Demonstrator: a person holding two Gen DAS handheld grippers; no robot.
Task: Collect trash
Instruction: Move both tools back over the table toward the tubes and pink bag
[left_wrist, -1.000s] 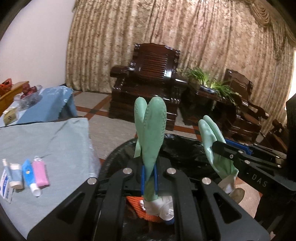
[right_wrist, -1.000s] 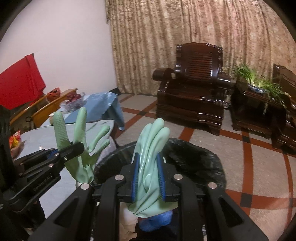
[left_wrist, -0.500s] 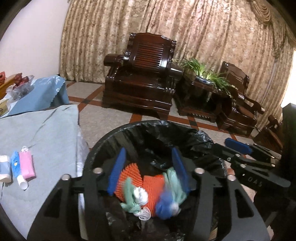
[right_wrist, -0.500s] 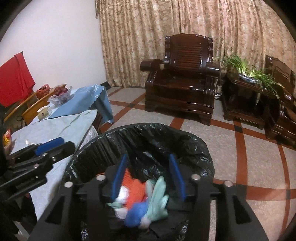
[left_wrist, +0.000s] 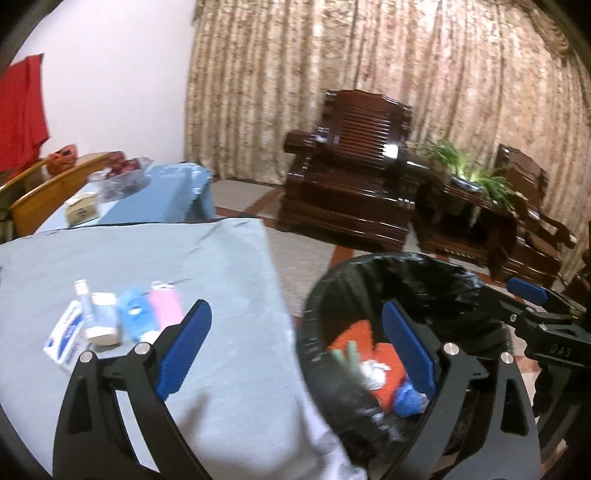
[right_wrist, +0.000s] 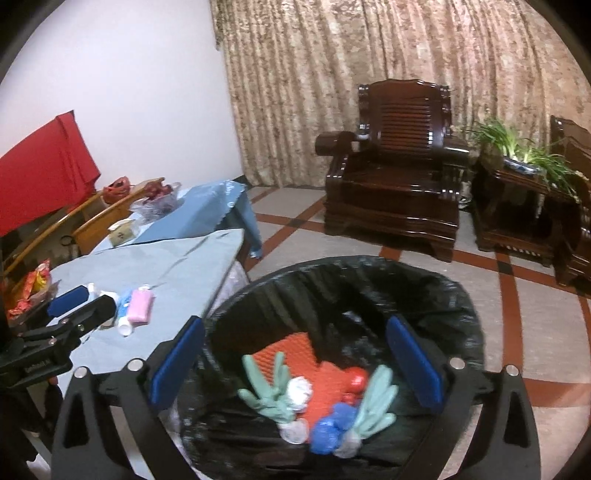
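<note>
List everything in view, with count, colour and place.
Trash bin: one, black liner, on the floor beside the table.
Rubber gloves: two, green, inside the bin.
Foam net: orange, in the bin under the gloves.
Crumpled bits: several, blue and white, in the bin.
Table: one, grey-blue cloth.
Small packages: several, pink, blue and white, on the table.
Armchair: dark wood, by the curtain.
Potted plant: green, on a side table.
Left gripper: open.
Right gripper: open, over the bin.
</note>
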